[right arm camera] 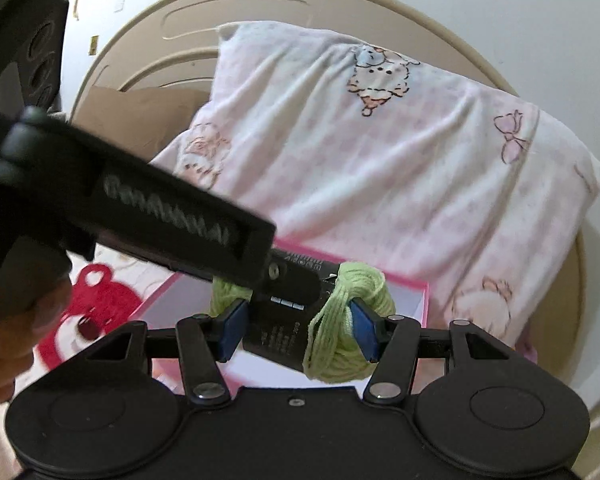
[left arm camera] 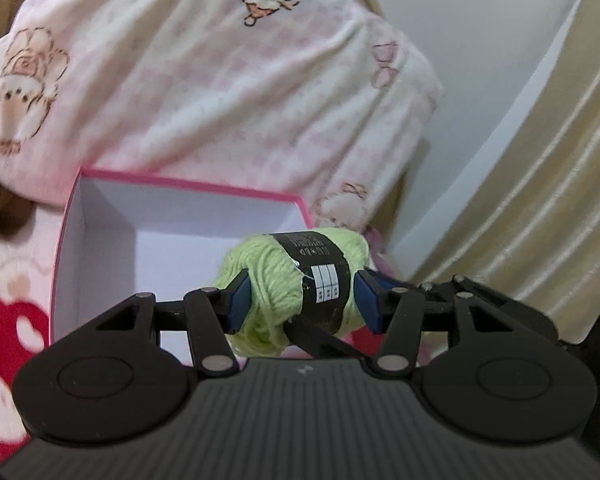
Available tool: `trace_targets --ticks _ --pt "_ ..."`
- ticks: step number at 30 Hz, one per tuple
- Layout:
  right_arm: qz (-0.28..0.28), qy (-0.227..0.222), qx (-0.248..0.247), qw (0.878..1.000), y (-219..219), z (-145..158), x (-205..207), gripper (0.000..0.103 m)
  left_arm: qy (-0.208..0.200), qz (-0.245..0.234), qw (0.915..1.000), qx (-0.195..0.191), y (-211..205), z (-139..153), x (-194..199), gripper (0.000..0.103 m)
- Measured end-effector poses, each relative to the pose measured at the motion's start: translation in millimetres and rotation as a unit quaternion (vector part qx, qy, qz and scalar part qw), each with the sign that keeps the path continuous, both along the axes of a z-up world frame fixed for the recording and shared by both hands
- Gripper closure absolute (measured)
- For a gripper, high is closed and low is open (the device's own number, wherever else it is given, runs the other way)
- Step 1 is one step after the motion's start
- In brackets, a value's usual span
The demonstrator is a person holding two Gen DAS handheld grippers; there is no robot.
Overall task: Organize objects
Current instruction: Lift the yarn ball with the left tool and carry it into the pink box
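Observation:
A light green yarn skein point(left arm camera: 272, 276) with a black paper band sits between the blue pads of my left gripper point(left arm camera: 302, 300). The left pad presses into the yarn; the right pad stands just off its end. It hangs above an open pink-rimmed box point(left arm camera: 100, 236) with a white inside. In the right wrist view the same skein point(right arm camera: 344, 336) lies between the pads of my right gripper point(right arm camera: 300, 330), both pads touching it. The left gripper's black body point(right arm camera: 148, 208) crosses over the skein from the upper left. The pink box point(right arm camera: 416, 300) is below.
A pink-and-white pillow with sheep prints point(right arm camera: 380, 160) leans against a beige headboard point(right arm camera: 148, 48) behind the box. A bedspread with a red bear face point(right arm camera: 92, 316) lies to the left. A cream curtain point(left arm camera: 540, 160) hangs at the right. A hand point(right arm camera: 8, 332) holds the left gripper.

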State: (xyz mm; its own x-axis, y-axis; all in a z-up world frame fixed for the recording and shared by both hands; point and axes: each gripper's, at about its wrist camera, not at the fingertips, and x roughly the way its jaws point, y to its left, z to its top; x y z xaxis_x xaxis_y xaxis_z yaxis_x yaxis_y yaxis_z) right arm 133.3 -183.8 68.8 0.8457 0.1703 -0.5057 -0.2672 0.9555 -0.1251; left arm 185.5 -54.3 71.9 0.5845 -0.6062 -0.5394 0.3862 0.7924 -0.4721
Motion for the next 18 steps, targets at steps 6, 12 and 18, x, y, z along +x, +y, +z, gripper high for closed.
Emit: trace_targets --ticks 6,12,18 --pt "-0.014 0.053 0.042 0.998 -20.2 -31.3 69.6 0.042 0.043 0.012 0.9989 0.014 -13.8 -36.5 69.6 0.051" --pt "-0.02 0.103 0.036 0.994 -30.9 -83.1 98.1 0.044 0.093 -0.005 0.995 0.037 -31.3 -85.5 106.3 0.051" --pt "-0.005 0.108 0.009 0.994 -26.7 -98.6 114.1 0.059 0.095 -0.011 0.9952 0.02 -42.3 -104.5 122.8 0.052"
